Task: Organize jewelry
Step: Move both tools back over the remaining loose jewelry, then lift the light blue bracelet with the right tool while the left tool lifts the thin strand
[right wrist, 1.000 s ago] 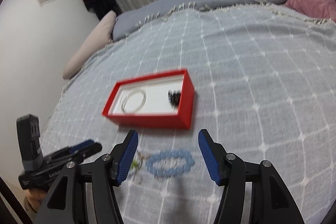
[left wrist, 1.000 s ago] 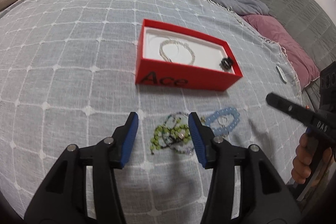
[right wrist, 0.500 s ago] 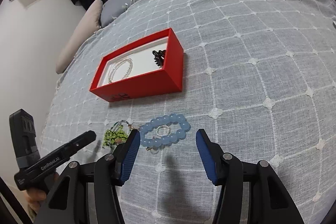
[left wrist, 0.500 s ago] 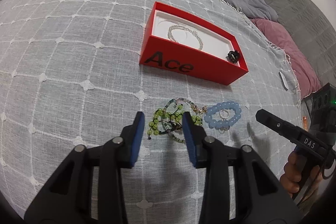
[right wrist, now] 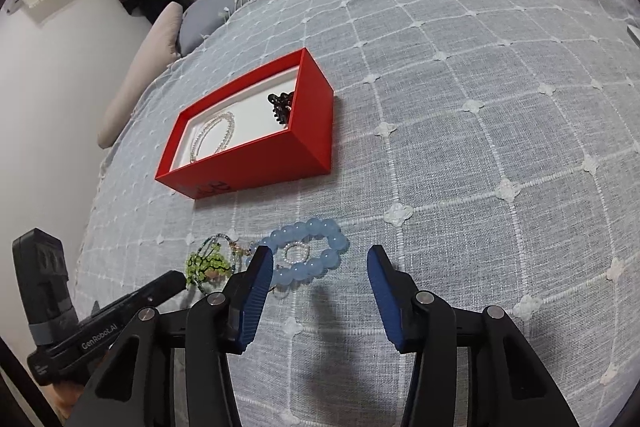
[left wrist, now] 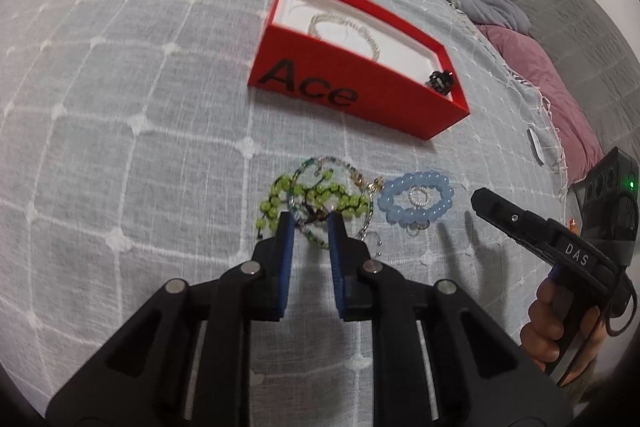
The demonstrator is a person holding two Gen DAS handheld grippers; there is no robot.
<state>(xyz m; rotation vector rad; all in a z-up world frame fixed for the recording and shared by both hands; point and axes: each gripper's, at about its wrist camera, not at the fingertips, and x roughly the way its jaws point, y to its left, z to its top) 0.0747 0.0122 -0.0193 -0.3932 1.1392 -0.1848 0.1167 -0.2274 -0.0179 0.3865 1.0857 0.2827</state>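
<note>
A red box [left wrist: 352,99] [right wrist: 256,163] lies open on the grey bedspread with a pearl bracelet [left wrist: 344,29] [right wrist: 214,135] and a black hair clip [left wrist: 440,81] [right wrist: 282,105] inside. In front of it lie a green bead bracelet [left wrist: 316,197] [right wrist: 206,263] tangled with a thin multicolour chain, and a blue bead bracelet [left wrist: 416,199] [right wrist: 312,253] with a small ring [left wrist: 418,195] inside it. My left gripper [left wrist: 310,223] is narrowly open, its tips down around the green tangle. My right gripper [right wrist: 320,259] is open and empty just before the blue bracelet.
The bedspread [left wrist: 120,107] spreads all round. A pink cushion [left wrist: 532,75] and grey pillows [left wrist: 572,11] lie at the right edge, with a small white object [left wrist: 535,146] near them. A pale bolster [right wrist: 140,75] lies along the wall.
My left gripper has moved forward and down onto the green tangle and its jaws have narrowed. My right gripper has come closer to the blue bracelet, still open.
</note>
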